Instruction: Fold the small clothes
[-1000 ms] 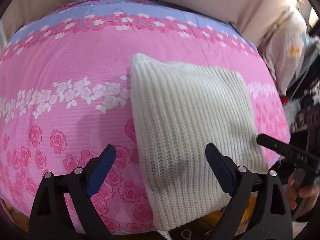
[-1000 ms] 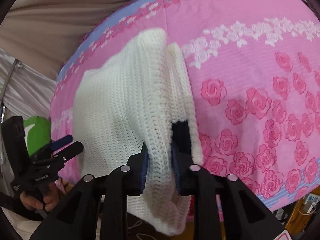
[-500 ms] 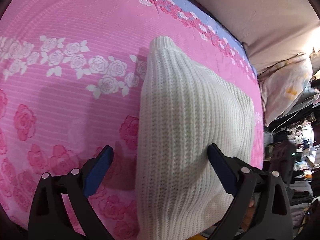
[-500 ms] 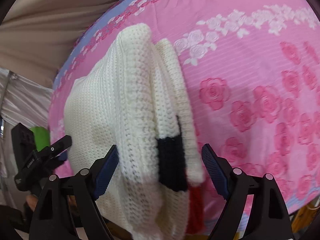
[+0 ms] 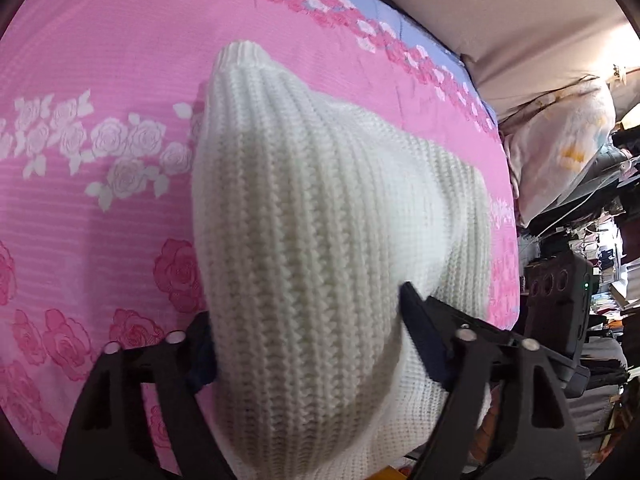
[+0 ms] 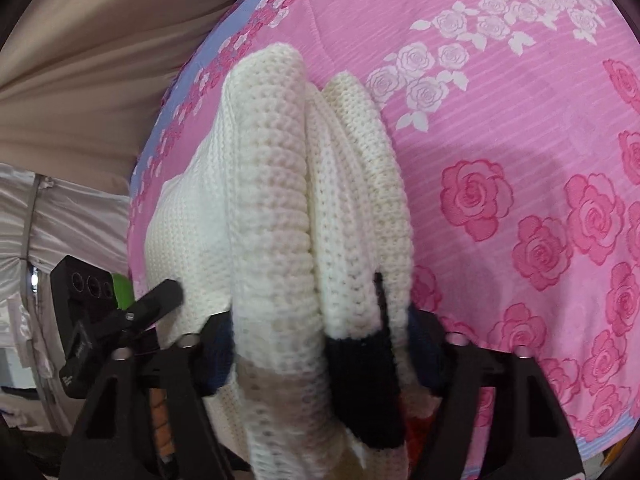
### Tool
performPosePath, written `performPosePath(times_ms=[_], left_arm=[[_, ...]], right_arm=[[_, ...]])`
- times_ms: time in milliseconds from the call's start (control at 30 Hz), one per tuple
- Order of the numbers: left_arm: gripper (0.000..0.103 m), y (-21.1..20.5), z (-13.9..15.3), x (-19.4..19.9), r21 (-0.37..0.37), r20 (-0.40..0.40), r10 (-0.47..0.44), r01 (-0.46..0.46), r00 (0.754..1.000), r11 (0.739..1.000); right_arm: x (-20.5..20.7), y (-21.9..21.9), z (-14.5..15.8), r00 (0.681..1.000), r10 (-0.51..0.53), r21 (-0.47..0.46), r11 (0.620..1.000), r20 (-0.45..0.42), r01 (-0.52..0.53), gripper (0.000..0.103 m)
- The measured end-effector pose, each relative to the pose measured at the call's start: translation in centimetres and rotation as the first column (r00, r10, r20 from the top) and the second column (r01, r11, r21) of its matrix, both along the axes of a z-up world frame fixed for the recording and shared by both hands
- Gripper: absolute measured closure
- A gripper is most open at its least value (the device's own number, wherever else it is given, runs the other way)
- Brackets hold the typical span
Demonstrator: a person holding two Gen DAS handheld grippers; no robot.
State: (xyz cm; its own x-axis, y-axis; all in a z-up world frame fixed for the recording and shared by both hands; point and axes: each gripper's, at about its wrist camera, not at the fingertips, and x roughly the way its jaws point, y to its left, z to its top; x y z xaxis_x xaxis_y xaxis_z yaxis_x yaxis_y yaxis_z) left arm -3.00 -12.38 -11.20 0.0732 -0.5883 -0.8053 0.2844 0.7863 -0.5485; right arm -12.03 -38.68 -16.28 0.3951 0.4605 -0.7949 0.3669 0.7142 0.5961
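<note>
The chunky cream-white knitted sweater (image 5: 320,240) is folded into a thick bundle and is lying on the bed, on the pink rose-print bedsheet (image 5: 100,100), with its near end hanging over the near edge of the mattress. That overhang is probably why it's being gripped there: the near end can be reached from both sides without digging into the sheet.

The left gripper (image 5: 308,344) is set around the near end of the bundle, one finger on each side, the knit bulging up between them. The fingers are fairly wide apart with the fabric filling the gap, so it looks like the sweater is being squeezed, though how firm the pinch is can't be told for sure.

The right gripper (image 6: 320,344) is placed the same way from the other side, where the stacked folded layers are seen edge-on. A black knitted band (image 6: 360,380) is caught between its fingers along with the cream layers, and a bit of red is peeking out lower down. Again the fingers are pressed against the fabric on both sides, so a grip on the whole stack is likely.

The two-sided hold makes sense: a thick floppy knit gets kept from unrolling that way. A beige curtain-like fabric (image 6: 100,60) is seen at the far side of the bed.
</note>
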Motion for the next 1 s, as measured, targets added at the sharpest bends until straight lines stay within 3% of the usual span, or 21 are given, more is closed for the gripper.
performPosePath(times_ms=[167,300,500,700,833,1000], left_arm=[[0.054,-0.8,4.1,-0.4,-0.045,0.059,-0.062,0.064,0.996,0.997],[0.055,-2.5,8.3,-0.6,-0.081,0.129,-0.119,0.13,0.985,0.988],[0.055,-4.0,16.0,-1.1,-0.175,0.274,-0.183,0.236,0.944,0.956],[0.055,-5.2,24.2,-2.0,-0.223,0.472,-0.208,0.344,0.857,0.912],[0.055,-4.6,29.4,-2.8,-0.225,0.609,-0.187,0.393,0.771,0.891],[0.055,-1.7,34.4,-2.7,-0.229,0.725,-0.124,0.407,0.677,0.884]], right_arm=[[-0.1,0.8,2.2,0.999,0.002,-0.041,0.999,0.032,0.0,0.063],[-1.0,0.6,5.5,0.994,-0.021,-0.028,0.999,0.105,0.025,0.065],[-3.2,-1.2,12.3,0.967,-0.076,-0.042,0.995,0.243,0.089,0.065],[-4.8,-3.2,19.3,0.913,-0.118,-0.069,0.985,0.39,0.156,0.065],[-4.8,-3.6,25.0,0.861,-0.111,-0.11,0.976,0.497,0.189,0.065],[-4.7,-3.0,31.6,0.786,-0.064,-0.155,0.967,0.614,0.2,0.065]])
